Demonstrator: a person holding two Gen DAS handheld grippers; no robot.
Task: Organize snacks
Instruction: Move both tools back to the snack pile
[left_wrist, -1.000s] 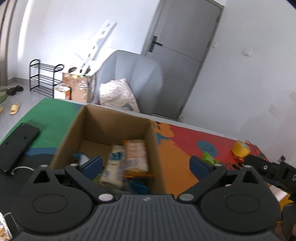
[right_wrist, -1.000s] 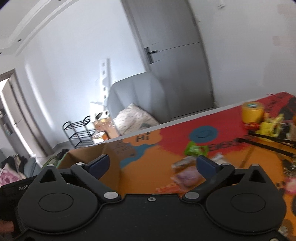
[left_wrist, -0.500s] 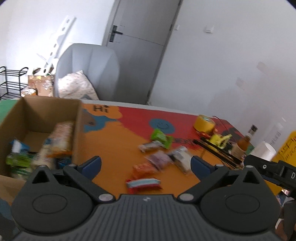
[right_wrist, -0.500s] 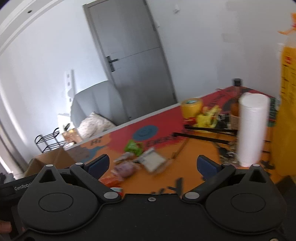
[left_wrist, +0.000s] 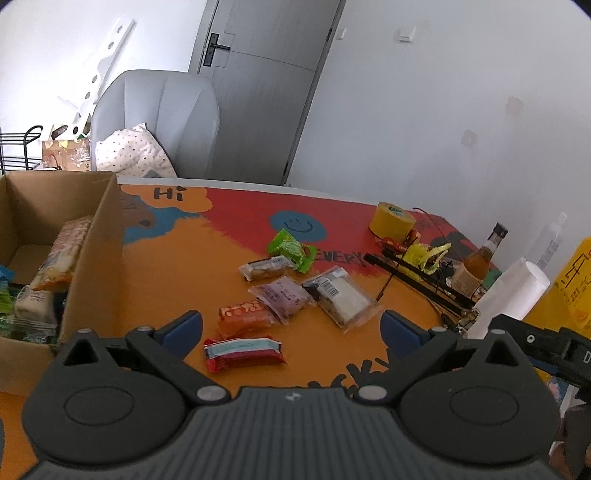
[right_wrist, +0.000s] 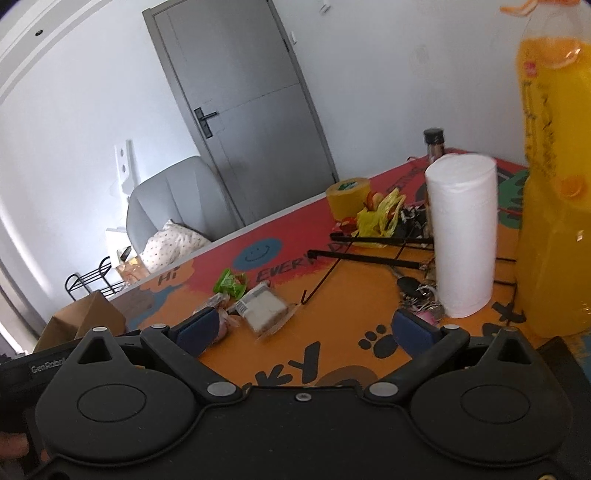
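Several snack packets lie loose on the orange table: a red bar (left_wrist: 243, 353), an orange packet (left_wrist: 244, 316), a purple packet (left_wrist: 282, 298), a clear white sandwich pack (left_wrist: 341, 296), a small brown bar (left_wrist: 266, 267) and a green packet (left_wrist: 291, 249). A cardboard box (left_wrist: 94, 266) at the left holds several snacks. My left gripper (left_wrist: 291, 326) is open and empty, just above the red bar. My right gripper (right_wrist: 303, 330) is open and empty over the table; the sandwich pack (right_wrist: 264, 305) and green packet (right_wrist: 231, 282) lie ahead of it.
A white paper roll (right_wrist: 461, 232), a tall orange drink bottle (right_wrist: 554, 192), a yellow tape roll (right_wrist: 347, 194), a brown bottle (left_wrist: 480, 258), black rods (right_wrist: 369, 254) and keys crowd the table's right side. A grey armchair (left_wrist: 159, 118) stands behind the table.
Both grippers swung right, away from the cardboard box, toward the loose snacks and the right-side clutter. Both stayed open and empty.
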